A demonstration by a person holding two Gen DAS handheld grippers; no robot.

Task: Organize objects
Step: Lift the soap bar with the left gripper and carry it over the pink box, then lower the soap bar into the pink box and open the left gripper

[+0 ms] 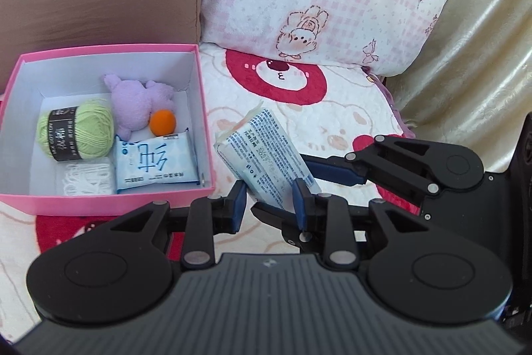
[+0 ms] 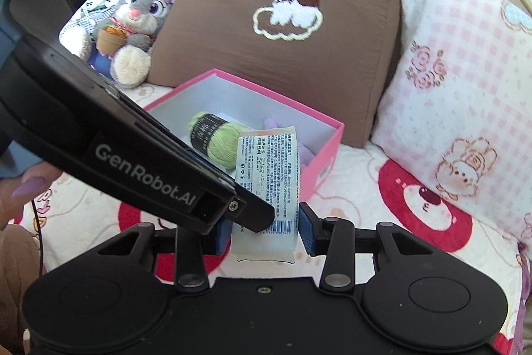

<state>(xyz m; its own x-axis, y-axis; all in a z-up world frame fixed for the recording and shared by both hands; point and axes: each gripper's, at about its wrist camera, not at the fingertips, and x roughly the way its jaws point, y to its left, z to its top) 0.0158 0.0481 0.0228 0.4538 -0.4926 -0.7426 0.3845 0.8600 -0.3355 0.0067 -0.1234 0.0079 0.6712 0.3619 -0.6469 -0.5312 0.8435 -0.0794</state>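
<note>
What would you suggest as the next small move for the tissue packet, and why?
Probably release the right claw and let the left claw carry the tissue packet left over the pink box. Both claws pinch the packet, which is outside the box's right wall, while another packet already lies inside.

"GenRobot.AI", white on the black body of the left gripper (image 2: 146,178), lower left of the right wrist view. Tissue pack (image 2: 266,188), centre: barcode, small print unreadable, date starting "2027". Yarn ball (image 1: 76,133) band, left wrist view: "100% COTTON", barely legible. Pack in the pink box (image 1: 156,165): large blue Chinese character.
</note>
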